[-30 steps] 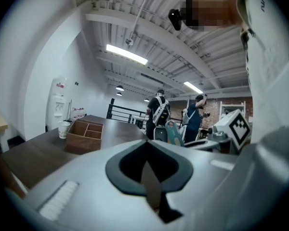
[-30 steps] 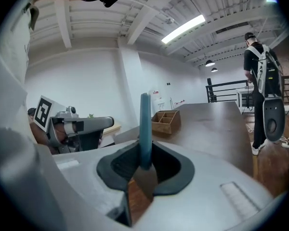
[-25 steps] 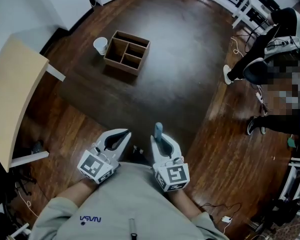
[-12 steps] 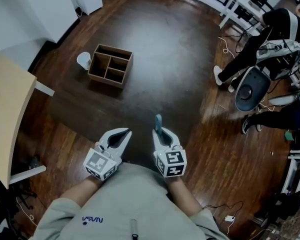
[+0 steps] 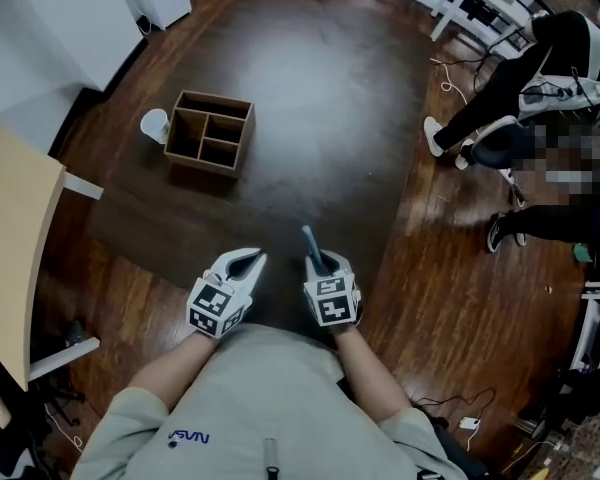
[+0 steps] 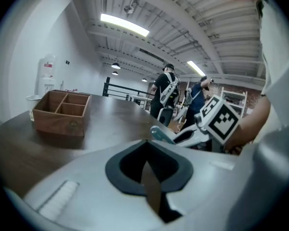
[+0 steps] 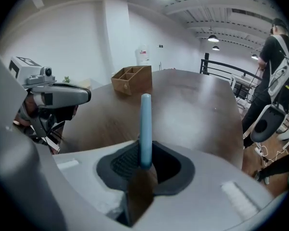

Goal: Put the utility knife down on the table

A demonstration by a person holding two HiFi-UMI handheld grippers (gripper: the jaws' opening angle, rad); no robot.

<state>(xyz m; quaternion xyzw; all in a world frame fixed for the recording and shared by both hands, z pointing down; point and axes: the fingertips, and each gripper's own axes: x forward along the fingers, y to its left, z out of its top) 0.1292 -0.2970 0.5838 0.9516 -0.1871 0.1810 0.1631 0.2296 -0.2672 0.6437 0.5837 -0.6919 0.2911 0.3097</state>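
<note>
A light-blue utility knife (image 5: 310,244) sticks out forward from my right gripper (image 5: 318,264), which is shut on its rear end over the near edge of the dark wooden table (image 5: 320,98). In the right gripper view the knife (image 7: 145,124) stands upright between the black pads and points across the table. My left gripper (image 5: 251,259) hovers just to the left, jaws together with nothing in them. From the left gripper (image 6: 146,143) view, the right gripper (image 6: 188,136) and the knife's tip (image 6: 160,133) appear close on the right.
A wooden compartment box (image 5: 208,133) with a white cup (image 5: 154,125) beside it stands at the table's far left. A light wooden tabletop (image 5: 10,228) is at the left. Two people (image 5: 540,68) and an office chair are on the floor to the right.
Both grippers have sunk toward the table's near edge and tilted further down, with the knife still in the right one. The box and cup stay in place.
</note>
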